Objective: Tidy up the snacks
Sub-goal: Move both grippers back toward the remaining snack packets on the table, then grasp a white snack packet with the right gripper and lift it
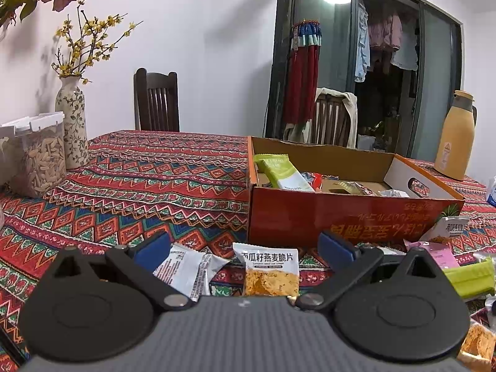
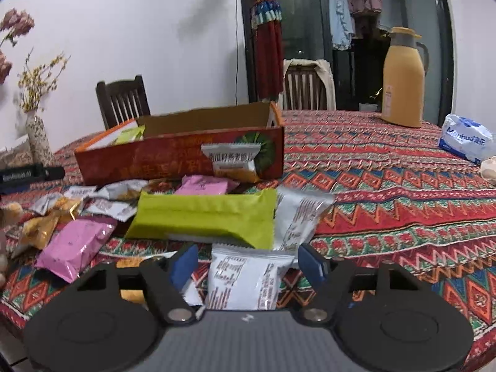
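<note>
A red cardboard box [image 1: 347, 220] stands open on the patterned tablecloth and holds a green packet [image 1: 283, 172] and other snacks. It also shows in the right wrist view [image 2: 173, 158]. My left gripper [image 1: 245, 249] is open, low over a white oat-crisp packet [image 1: 271, 269] and a silver packet [image 1: 186, 269] in front of the box. My right gripper [image 2: 246, 262] is open around a white packet [image 2: 245, 279]. Beyond it lie a long green packet [image 2: 207, 214], pink packets [image 2: 73, 246] and several small snacks.
A jar of seeds [image 1: 42, 155] and a flower vase [image 1: 73, 121] stand at the left. A yellow thermos [image 2: 403, 77] and a tissue pack [image 2: 466, 138] stand at the far right. Two wooden chairs [image 1: 156, 100] stand behind the table.
</note>
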Demonstrator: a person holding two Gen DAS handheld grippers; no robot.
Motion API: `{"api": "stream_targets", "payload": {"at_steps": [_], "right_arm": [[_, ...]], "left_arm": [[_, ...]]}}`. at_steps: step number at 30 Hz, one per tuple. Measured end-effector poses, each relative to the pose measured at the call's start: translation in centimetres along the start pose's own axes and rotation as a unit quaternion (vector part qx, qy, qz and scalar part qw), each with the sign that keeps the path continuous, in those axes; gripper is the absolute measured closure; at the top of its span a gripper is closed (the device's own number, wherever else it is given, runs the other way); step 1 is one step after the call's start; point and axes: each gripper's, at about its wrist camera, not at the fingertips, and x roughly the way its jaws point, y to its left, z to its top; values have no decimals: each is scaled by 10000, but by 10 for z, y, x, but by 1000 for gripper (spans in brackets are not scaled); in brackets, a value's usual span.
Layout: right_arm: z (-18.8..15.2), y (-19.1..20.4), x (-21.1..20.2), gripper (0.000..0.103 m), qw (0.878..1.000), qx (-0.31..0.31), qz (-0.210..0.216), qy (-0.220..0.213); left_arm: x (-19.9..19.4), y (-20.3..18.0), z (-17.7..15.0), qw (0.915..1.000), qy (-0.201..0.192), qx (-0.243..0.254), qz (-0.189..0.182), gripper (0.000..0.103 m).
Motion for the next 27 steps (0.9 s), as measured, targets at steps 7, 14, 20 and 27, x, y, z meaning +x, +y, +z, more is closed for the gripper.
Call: {"api": "stream_targets", "payload": {"at_steps": [7,14,20,27], "right_arm": [[-2,0,-23,32,9997,-227,-47,-51],[-15,6,-6,32,9992,-269,30,293],[-14,10,3,48,9992,-340,-55,183],[-14,4,2,64,9995,-294,-47,100]], "left_arm": [[0,0,0,10000,18,-9,15,0],[0,0,0,10000,18,-19,48,0],[0,1,0,10000,22,-24,52,0],[-1,1,0,10000,23,-26,58,0]]}}
